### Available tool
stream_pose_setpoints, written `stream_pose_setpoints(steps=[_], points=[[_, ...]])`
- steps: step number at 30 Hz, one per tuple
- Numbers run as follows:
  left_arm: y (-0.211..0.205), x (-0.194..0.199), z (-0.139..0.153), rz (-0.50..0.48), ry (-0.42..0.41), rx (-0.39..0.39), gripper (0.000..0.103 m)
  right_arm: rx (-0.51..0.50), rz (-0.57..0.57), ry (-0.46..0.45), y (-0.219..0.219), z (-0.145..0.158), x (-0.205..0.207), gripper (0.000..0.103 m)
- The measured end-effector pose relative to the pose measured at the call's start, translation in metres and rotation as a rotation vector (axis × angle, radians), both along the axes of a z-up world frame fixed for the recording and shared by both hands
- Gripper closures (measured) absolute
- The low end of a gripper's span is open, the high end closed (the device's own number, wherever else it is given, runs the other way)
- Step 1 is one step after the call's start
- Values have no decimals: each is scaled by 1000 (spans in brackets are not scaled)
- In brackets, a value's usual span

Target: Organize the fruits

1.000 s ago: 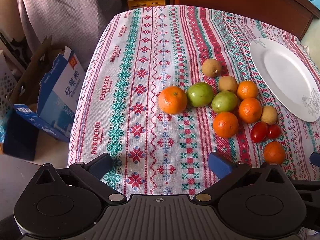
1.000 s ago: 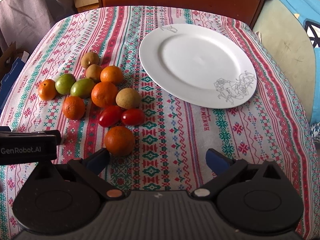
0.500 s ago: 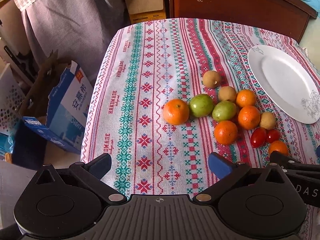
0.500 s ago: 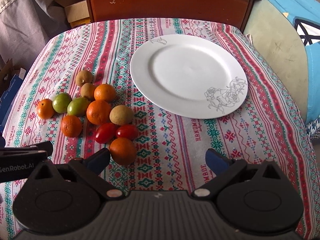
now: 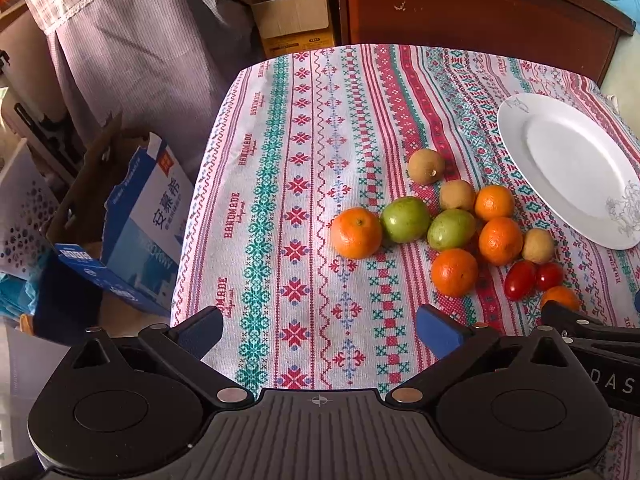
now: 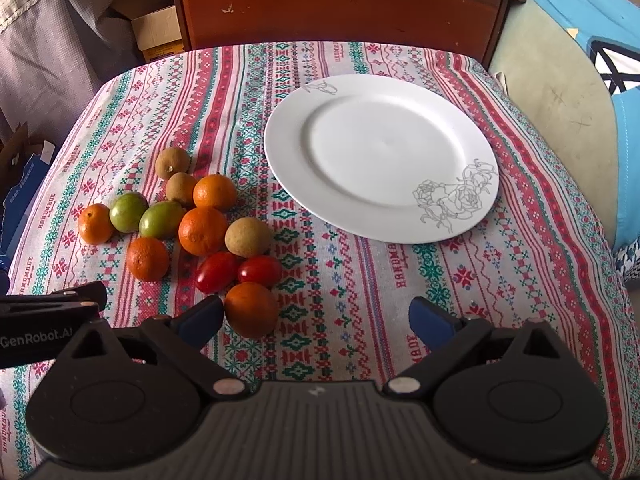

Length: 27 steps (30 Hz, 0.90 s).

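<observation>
A cluster of fruit lies on the patterned tablecloth: several oranges (image 6: 203,230), two green fruits (image 6: 161,220), brown round fruits (image 6: 248,237) and two red tomatoes (image 6: 259,270). An empty white plate (image 6: 380,156) with a rose drawing sits to their right. My right gripper (image 6: 316,316) is open and empty, its left finger beside the nearest orange (image 6: 251,309). My left gripper (image 5: 318,330) is open and empty, near the table's front edge, short of the leftmost orange (image 5: 355,233). The plate (image 5: 568,168) shows at the right of the left wrist view.
A wooden headboard (image 6: 340,4) stands behind the table. Cardboard boxes (image 5: 296,20) and a blue-and-white carton (image 5: 148,216) sit on the floor to the left. A blue cushion (image 6: 592,20) lies at the right. The table's left edge (image 5: 200,184) drops off.
Both grippers have pulled back and risen, so more of the table and room shows. The fruit and plate have not moved. Both grippers stay open.
</observation>
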<state>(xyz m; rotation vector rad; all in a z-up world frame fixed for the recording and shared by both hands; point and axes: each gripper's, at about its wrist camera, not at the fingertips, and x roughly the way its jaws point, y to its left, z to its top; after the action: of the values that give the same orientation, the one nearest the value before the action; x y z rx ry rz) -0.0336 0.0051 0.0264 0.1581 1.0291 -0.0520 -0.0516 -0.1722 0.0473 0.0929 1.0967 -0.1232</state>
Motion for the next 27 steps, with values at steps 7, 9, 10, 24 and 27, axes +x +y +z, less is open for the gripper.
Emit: stream_pose_setpoints(steps=[7,9,10,24,27], points=[[-1,0,1,1,-2,9,1,1,2,-2,0,1,0,5],[-1,-1,1,3,-1,10,1,1,4,-1,0,1,0,6],[-1,-1,1,3,0,11,1,0,4,-2,0,1,0,6],[-4,-4,1,-3,-2,-6,2,24,21,-16,-5,1,-4,10],[-4,-5,3,-19,-1,-30,2,55,42,-30,-11,3,-8,11]])
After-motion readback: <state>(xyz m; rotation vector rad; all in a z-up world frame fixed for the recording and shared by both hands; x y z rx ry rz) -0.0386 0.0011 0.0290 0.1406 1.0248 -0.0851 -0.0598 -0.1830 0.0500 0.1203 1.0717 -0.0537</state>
